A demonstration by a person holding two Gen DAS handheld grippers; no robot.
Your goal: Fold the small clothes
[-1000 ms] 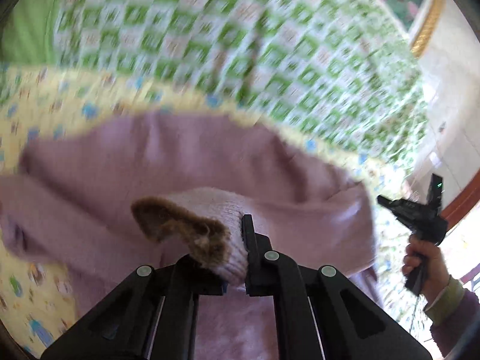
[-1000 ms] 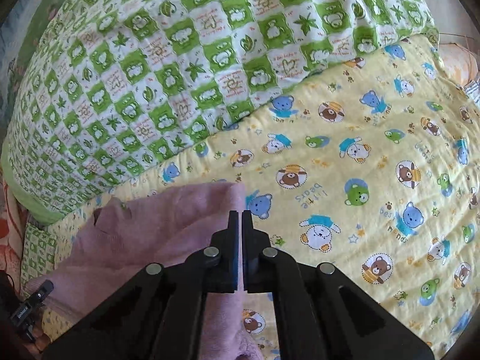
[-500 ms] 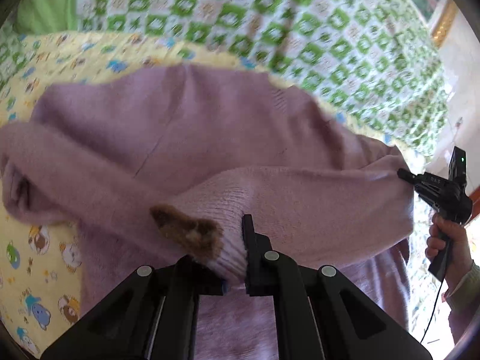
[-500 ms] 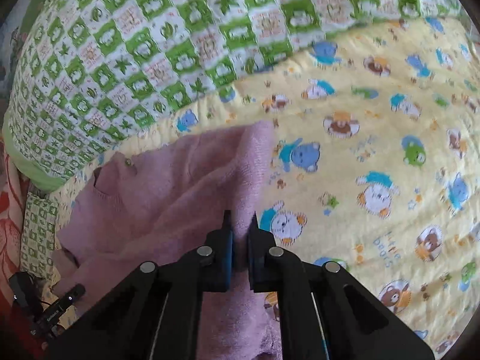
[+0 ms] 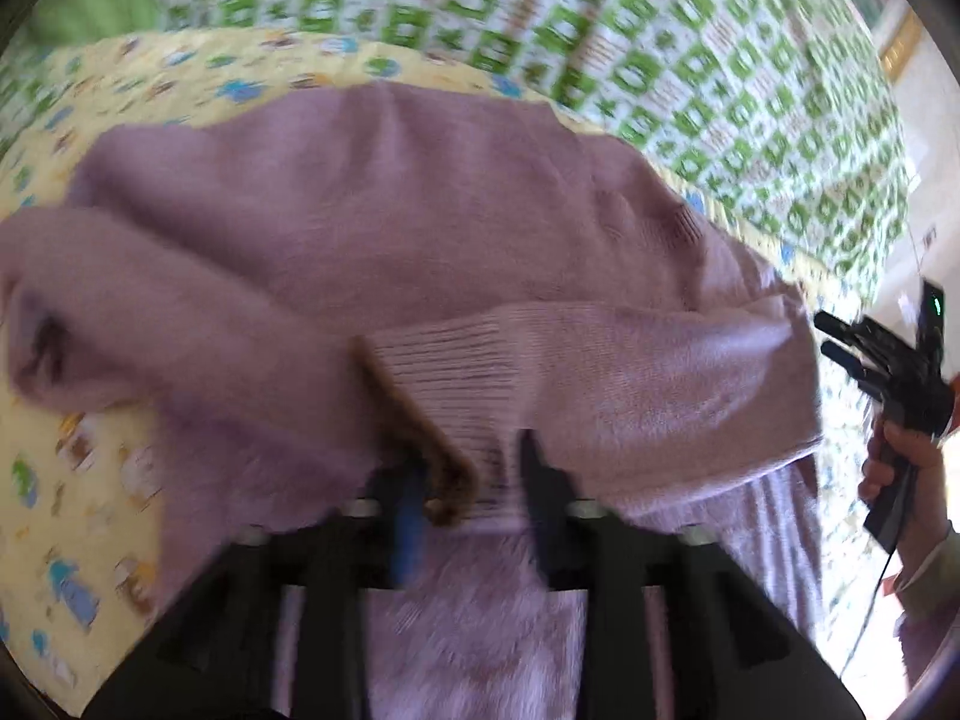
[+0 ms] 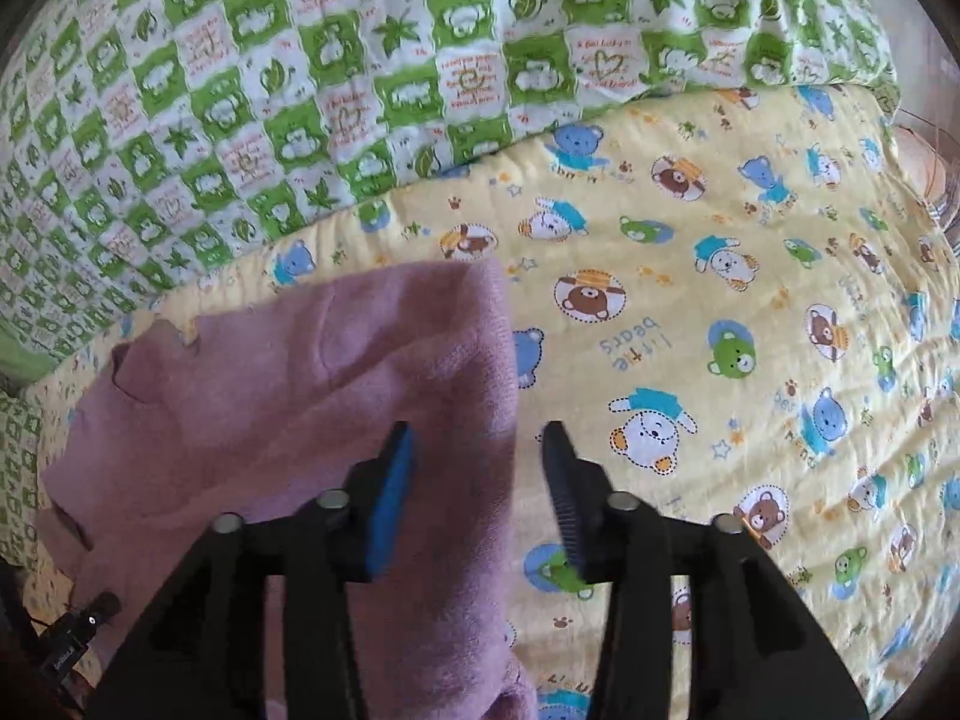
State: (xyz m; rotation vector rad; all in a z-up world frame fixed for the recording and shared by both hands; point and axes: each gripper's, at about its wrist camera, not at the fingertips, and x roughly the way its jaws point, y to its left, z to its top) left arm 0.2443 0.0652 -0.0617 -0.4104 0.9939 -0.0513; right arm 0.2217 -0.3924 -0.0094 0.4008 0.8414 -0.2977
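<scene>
A small lilac knitted sweater (image 5: 420,228) lies on a yellow bear-print quilt (image 6: 690,312). In the left wrist view one sleeve is folded across the body, its ribbed cuff (image 5: 456,384) with a brown lining lying between the spread fingers of my left gripper (image 5: 471,468); the jaws stand apart and do not pinch it. In the right wrist view the sweater (image 6: 312,396) lies to the left, its edge reaching in between the fingers. My right gripper (image 6: 480,450) is open above that edge. The right gripper also shows in the left wrist view (image 5: 894,360), in a hand.
A green-and-white checked quilt (image 6: 360,72) is heaped behind the yellow quilt. The yellow quilt spreads wide to the right of the sweater. A pale floor and wall (image 5: 924,120) show beyond the bed at the right of the left wrist view.
My left gripper carried the sleeve cuff across the sweater's body, then its jaws opened and let the cuff go. My right gripper's jaws went from shut on the sweater's edge to wide open.
</scene>
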